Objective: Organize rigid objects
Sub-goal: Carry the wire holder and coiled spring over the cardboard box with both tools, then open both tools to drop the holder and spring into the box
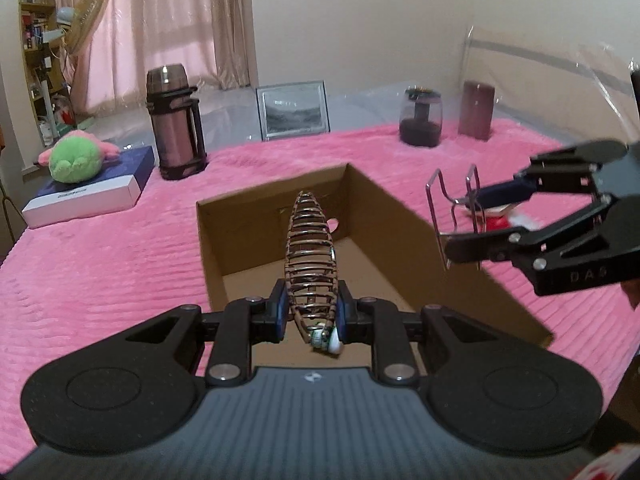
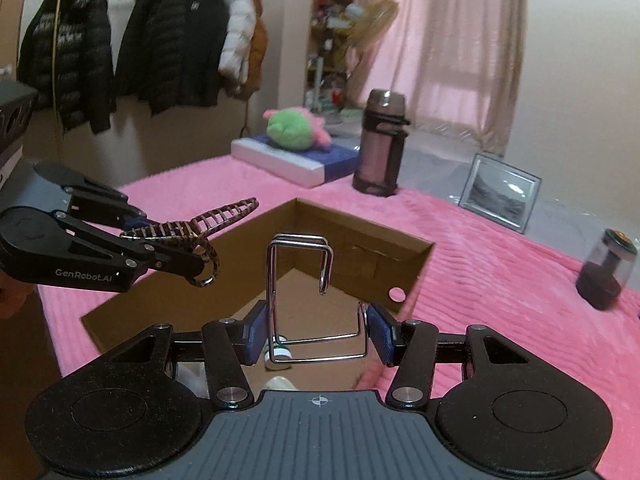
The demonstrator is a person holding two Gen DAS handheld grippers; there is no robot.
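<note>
An open cardboard box sits on the pink bedspread; it also shows in the right wrist view. My left gripper is shut on a brown tortoiseshell hair clip and holds it over the box's near edge; the clip shows again in the right wrist view. My right gripper is shut on a bent chrome wire hook and holds it above the box. From the left wrist view the hook hangs by the box's right wall.
A dark thermos, a framed picture, a dark glass jar and a maroon cylinder stand along the far side. A green plush lies on a blue-white box. Coats hang on a rack.
</note>
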